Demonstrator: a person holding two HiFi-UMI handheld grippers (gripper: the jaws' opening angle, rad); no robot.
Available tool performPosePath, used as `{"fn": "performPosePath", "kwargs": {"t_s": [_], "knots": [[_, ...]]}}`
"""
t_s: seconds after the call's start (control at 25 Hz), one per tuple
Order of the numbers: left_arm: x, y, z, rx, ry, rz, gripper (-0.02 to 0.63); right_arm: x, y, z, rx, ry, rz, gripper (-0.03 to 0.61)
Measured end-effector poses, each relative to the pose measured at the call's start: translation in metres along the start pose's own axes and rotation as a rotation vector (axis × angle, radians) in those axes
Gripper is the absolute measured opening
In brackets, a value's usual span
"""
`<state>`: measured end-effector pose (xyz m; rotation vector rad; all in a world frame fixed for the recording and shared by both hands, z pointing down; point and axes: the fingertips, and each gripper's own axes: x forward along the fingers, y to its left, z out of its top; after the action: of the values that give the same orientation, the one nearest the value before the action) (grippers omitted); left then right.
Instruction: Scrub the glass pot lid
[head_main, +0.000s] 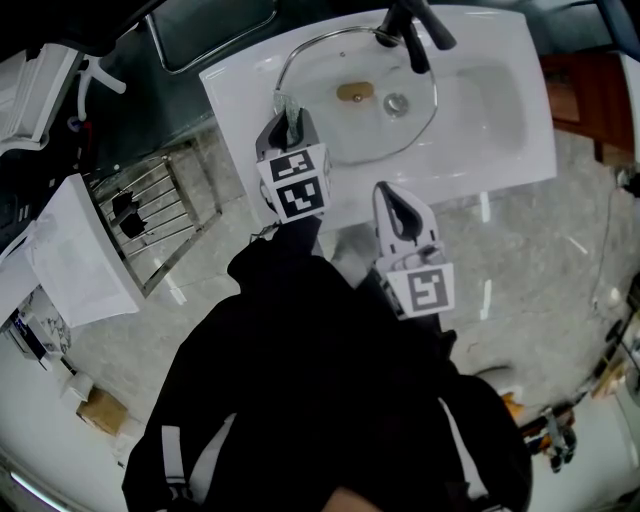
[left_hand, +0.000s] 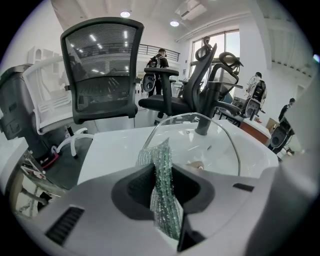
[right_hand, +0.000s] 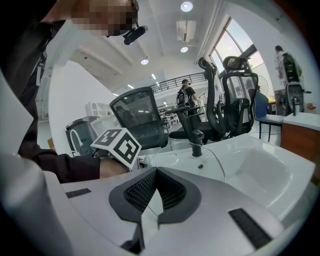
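Observation:
The glass pot lid (head_main: 330, 125) lies tilted in the white sink (head_main: 490, 110), its metal rim reaching up to the black faucet (head_main: 405, 30) and its brown knob (head_main: 355, 92) in the middle. My left gripper (head_main: 289, 122) hovers at the lid's near-left rim, shut on a green-silver mesh scrubbing cloth (left_hand: 163, 187) that sticks out past the jaws. In the left gripper view the lid (left_hand: 220, 150) stands just ahead of the cloth. My right gripper (head_main: 392, 203) is held over the sink's front edge, away from the lid, jaws shut with nothing between them (right_hand: 151, 215).
A wire dish rack (head_main: 150, 210) stands on the floor left of the sink. The sink drain (head_main: 397, 102) shows through the lid. Office chairs (left_hand: 102, 75) and people stand beyond the sink. The person's dark sleeves fill the lower head view.

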<state>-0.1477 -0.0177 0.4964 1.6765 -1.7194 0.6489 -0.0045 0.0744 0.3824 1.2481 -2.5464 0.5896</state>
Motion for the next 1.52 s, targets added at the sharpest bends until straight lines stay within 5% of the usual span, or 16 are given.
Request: {"fn": "performPosePath", "kwargs": {"t_s": [1.52], "knots": [[0.041,-0.037,-0.005,-0.005,0.081,-0.067,0.08,0.013,-0.027,-0.002,0.037,0.019,-0.031,0.002]]}}
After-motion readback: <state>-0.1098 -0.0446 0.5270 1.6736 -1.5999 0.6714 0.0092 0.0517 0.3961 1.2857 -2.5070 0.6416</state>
